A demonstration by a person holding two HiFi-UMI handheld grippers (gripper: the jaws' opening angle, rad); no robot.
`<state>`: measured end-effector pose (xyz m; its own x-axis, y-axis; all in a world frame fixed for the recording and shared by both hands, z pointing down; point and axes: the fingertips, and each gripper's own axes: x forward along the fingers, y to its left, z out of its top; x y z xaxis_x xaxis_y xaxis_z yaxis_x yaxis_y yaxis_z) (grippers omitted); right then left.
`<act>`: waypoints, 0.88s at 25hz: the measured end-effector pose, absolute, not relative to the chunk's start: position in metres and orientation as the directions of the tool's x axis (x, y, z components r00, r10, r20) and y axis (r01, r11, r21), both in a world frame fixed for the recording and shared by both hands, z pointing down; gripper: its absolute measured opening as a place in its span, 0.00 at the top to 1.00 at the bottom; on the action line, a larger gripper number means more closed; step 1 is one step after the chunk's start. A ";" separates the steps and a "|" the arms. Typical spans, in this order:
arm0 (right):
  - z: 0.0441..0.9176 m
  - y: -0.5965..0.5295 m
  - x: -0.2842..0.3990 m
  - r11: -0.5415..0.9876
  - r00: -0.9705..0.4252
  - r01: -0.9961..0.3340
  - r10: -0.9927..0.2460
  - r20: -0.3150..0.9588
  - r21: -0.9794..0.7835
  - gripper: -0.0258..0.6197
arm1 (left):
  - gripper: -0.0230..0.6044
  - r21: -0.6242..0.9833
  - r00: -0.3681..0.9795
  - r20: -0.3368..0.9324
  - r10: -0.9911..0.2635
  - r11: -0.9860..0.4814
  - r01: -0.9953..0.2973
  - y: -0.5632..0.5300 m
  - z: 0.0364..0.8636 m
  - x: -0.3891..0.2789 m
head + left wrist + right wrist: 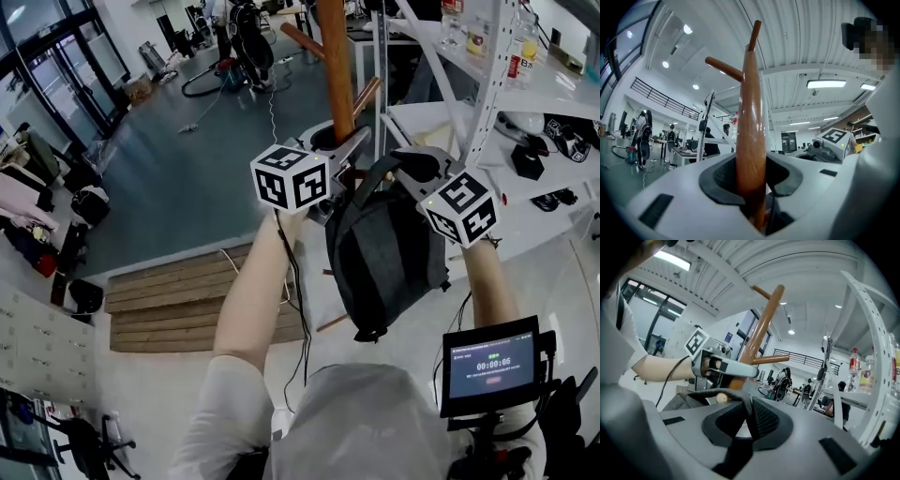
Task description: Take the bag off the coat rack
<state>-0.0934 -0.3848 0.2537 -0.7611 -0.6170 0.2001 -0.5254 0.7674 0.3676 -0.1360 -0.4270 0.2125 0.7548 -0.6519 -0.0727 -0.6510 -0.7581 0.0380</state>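
The wooden coat rack pole (335, 66) rises in the middle of the head view, with angled pegs (724, 68) near its top. My left gripper (339, 142) is shut on this pole (751, 140), and both pads press its sides. A dark grey backpack (384, 258) hangs just right of the pole, below the grippers. My right gripper (405, 169) is shut on the bag's black top strap (743, 405), which runs between its pads. A round wooden peg tip (722, 398) shows just behind the strap loop. The two grippers are close together.
White metal shelving (487, 84) with bottles and dark items stands close on the right. A low wooden platform (187, 300) lies on the floor to the left. A small screen (492, 364) hangs by my right arm. People and desks are far back.
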 end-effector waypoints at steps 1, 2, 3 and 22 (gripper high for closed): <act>0.248 -0.380 -0.090 0.768 -0.765 -0.530 -0.616 0.187 0.359 0.89 | 0.75 0.038 0.753 -0.073 -0.654 -0.756 -0.654 -0.427 0.213 -0.136; 0.244 -0.374 -0.087 0.766 -0.766 -0.534 -0.617 0.178 0.357 0.89 | 0.75 0.038 0.750 -0.075 -0.657 -0.754 -0.656 -0.427 0.212 -0.137; 0.240 -0.369 -0.083 0.763 -0.765 -0.539 -0.621 0.172 0.357 0.89 | 0.75 0.039 0.749 -0.076 -0.658 -0.752 -0.658 -0.427 0.212 -0.139; 0.257 -0.297 0.068 0.510 -0.499 -0.829 -0.860 0.106 0.231 0.88 | 0.75 -0.031 0.569 -0.191 -0.800 -0.575 -0.818 -0.413 0.209 -0.159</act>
